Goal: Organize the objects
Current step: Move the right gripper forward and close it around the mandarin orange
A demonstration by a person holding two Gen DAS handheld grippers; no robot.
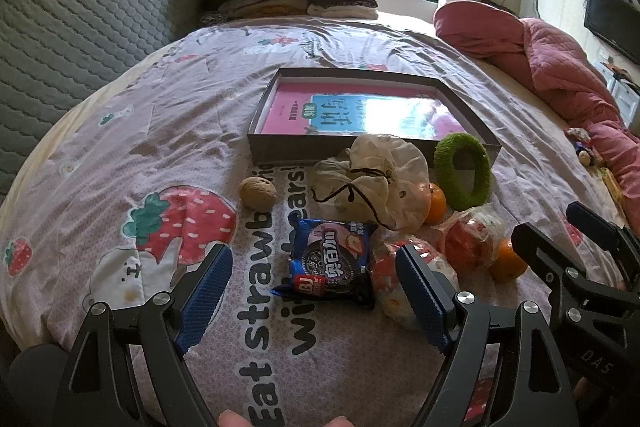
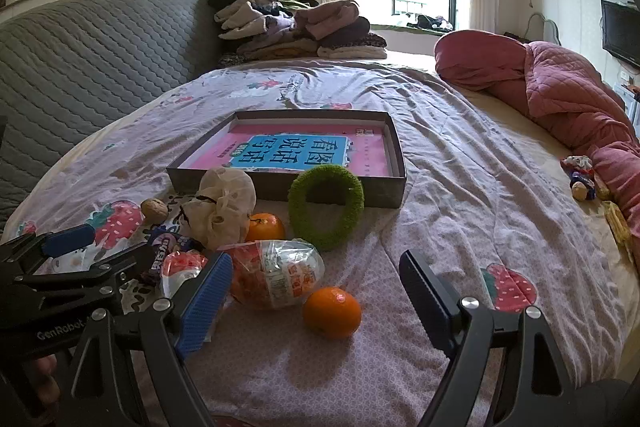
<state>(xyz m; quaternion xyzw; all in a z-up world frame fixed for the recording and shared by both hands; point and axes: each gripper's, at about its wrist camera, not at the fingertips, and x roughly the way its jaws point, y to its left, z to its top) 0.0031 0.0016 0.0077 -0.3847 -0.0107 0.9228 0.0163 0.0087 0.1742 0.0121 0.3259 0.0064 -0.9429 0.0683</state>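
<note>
Snacks and fruit are gathered on the bed (image 2: 460,187), just in front of a shallow grey box (image 2: 394,147) in which a pink book (image 1: 296,107) is laid. A blue biscuit packet (image 1: 334,261) is seen nearest to the left tongs (image 1: 316,291), with a walnut (image 1: 258,191) behind it and a cream drawstring pouch (image 1: 380,179) beside that. A green fuzzy ring (image 2: 326,213) is leaned against the box wall. Two oranges (image 2: 332,311) and two clear-wrapped red snacks (image 2: 276,273) are crowded between these things, one orange half hidden behind the pouch. Both the left tongs and the right tongs (image 2: 316,297) are held wide open above the bedsheet, nothing being gripped. A pink quilt (image 2: 560,95) and folded clothes (image 2: 296,27) are lying further away.
</note>
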